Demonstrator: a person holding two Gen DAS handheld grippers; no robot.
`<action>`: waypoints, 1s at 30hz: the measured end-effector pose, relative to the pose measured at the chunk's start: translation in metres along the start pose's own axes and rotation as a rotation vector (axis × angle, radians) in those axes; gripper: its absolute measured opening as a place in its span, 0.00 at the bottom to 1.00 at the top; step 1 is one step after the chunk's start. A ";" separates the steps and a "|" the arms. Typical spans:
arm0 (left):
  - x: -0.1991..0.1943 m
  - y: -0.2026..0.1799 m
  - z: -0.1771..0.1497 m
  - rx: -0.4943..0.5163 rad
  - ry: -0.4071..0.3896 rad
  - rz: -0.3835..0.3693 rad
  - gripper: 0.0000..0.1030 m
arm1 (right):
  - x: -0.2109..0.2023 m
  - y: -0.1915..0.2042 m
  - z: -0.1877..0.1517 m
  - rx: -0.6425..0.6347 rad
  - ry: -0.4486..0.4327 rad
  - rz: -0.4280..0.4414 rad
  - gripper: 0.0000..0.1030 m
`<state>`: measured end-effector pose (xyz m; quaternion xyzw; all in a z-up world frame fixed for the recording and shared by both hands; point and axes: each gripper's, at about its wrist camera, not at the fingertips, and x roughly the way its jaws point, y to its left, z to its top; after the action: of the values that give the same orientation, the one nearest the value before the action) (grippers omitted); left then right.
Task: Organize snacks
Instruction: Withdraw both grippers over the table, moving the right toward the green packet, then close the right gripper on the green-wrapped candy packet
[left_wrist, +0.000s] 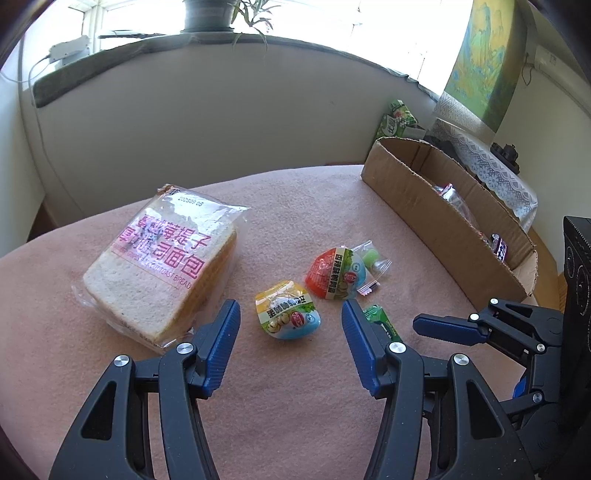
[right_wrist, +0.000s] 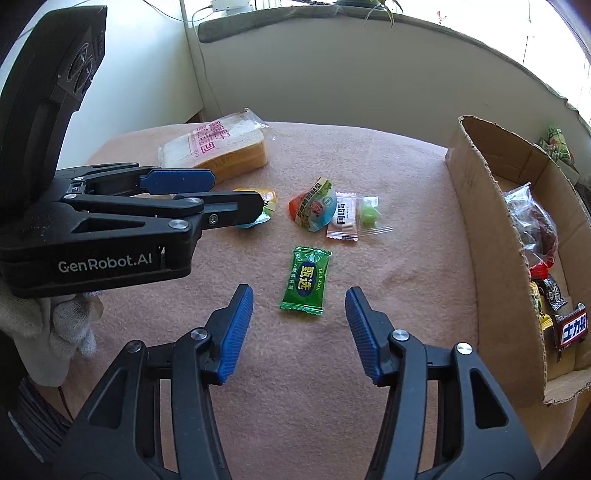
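My left gripper (left_wrist: 290, 314) is open, its jaws either side of a yellow snack packet (left_wrist: 287, 311) on the pink cloth. A red-orange packet (left_wrist: 334, 272) and a clear bag with a green candy (left_wrist: 370, 258) lie just beyond. A bag of sliced bread (left_wrist: 159, 266) lies to the left. My right gripper (right_wrist: 299, 299) is open and empty, with a green candy packet (right_wrist: 306, 281) lying between its fingertips. The left gripper also shows in the right wrist view (right_wrist: 218, 192), over the yellow packet (right_wrist: 267, 203). A white sachet (right_wrist: 344, 218) lies by the red-orange packet (right_wrist: 314, 208).
A cardboard box (right_wrist: 491, 236) stands on the right and holds several wrapped snacks (right_wrist: 572, 326). A green carton (left_wrist: 397, 120) stands behind the box. The pink cloth (left_wrist: 295, 387) covers the table; its far edge meets a white wall under a window sill.
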<state>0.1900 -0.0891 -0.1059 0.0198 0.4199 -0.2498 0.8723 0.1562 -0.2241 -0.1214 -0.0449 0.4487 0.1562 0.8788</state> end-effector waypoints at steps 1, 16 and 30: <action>0.002 0.001 0.000 0.001 0.002 -0.002 0.55 | 0.002 0.001 0.001 -0.002 0.003 -0.001 0.52; 0.022 0.000 -0.002 0.019 0.032 0.005 0.41 | 0.028 0.007 0.014 -0.032 0.026 -0.051 0.40; 0.017 0.004 -0.005 0.023 0.022 0.012 0.38 | 0.017 -0.001 0.010 -0.023 0.010 -0.053 0.22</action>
<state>0.1970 -0.0914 -0.1228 0.0350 0.4262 -0.2492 0.8689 0.1744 -0.2191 -0.1292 -0.0677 0.4501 0.1380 0.8796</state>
